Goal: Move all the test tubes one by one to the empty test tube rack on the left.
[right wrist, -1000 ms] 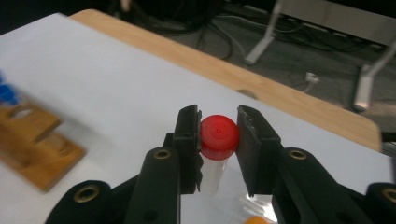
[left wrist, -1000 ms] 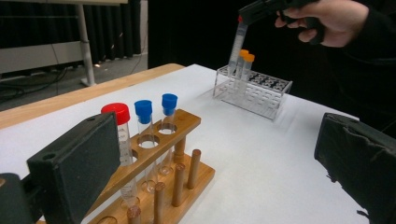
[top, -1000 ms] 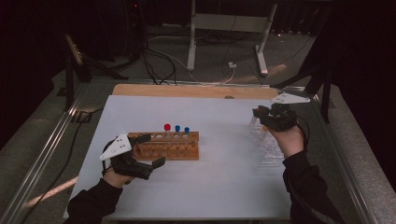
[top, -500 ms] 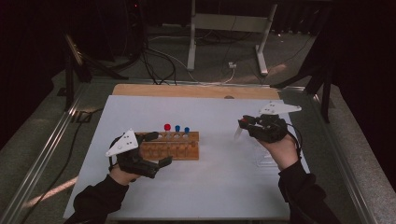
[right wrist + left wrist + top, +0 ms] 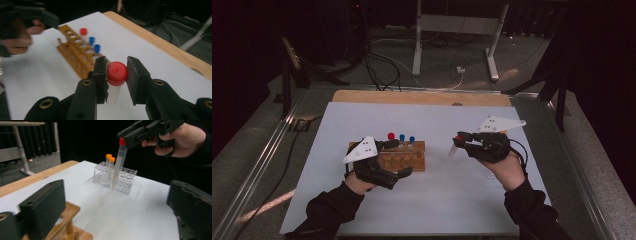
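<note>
The right gripper [image 5: 117,75] has its jaws closed on the red cap of a clear tube [image 5: 116,75], one jaw on each side of the cap, with the tube body hanging below them. In the left gripper view the tube [image 5: 117,165] hangs cap up and tip down, its long axis near upright and slightly tilted, held in the air above the white tabletop [image 5: 452,200], in front of a clear rack [image 5: 122,180] with two orange-capped tubes [image 5: 110,165]. The left gripper [image 5: 399,172] has its jaws spread wide with nothing between them, at the near edge of the wooden rack [image 5: 404,156], which carries one red-capped and two blue-capped tubes [image 5: 402,137]. The held tube is to the right of the wooden rack, well apart from it.
</note>
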A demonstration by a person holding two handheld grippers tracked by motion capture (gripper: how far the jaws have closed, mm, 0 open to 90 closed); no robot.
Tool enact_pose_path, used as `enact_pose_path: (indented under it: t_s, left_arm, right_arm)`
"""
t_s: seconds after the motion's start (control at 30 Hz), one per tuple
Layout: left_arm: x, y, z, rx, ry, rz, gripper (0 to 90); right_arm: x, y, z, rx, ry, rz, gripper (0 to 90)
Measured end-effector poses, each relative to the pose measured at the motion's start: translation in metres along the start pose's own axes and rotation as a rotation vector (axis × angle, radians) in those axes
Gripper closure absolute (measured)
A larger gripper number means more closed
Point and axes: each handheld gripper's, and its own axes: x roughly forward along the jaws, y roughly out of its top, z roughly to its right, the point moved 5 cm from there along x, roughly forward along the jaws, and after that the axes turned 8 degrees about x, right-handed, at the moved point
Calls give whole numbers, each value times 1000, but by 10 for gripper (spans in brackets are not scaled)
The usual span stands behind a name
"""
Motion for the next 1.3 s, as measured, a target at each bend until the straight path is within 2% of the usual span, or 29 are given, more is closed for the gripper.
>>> enact_pose_path:
  t_s: [0.13, 0.27, 0.3, 0.43, 0.63, 0.73, 0.87, 1.23, 1.3]
  left_arm:
    - [8, 3, 5, 9, -29, 3, 81]
    - [17, 5, 10, 23, -48, 11, 168]
    - [18, 6, 11, 19, -64, 16, 171]
    - [26, 6, 13, 26, -47, -4, 239]
    - [35, 2, 19, 49, -54, -47, 381]
    - [38, -1, 21, 68, -63, -67, 451]
    - [40, -2, 23, 80, -68, -68, 556]
    - [39, -2, 24, 108, -74, -73, 739]
    - [39, -2, 25, 111, -74, -70, 751]
  right_arm:
    - [3, 1, -16, -20, 50, -1, 702]
    - [7, 3, -28, -40, 79, -2, 701]
    - [8, 4, -31, -44, 92, -3, 701]
    - [14, 4, -40, -52, 132, -8, 701]
    - [22, 2, -53, -68, 173, -31, 701]
    - [25, 1, -57, -72, 185, -40, 701]
    - [27, 0, -61, -76, 197, -49, 701]
    - [30, -1, -64, -80, 206, -54, 701]
    - [30, -1, -64, -77, 209, -52, 700]
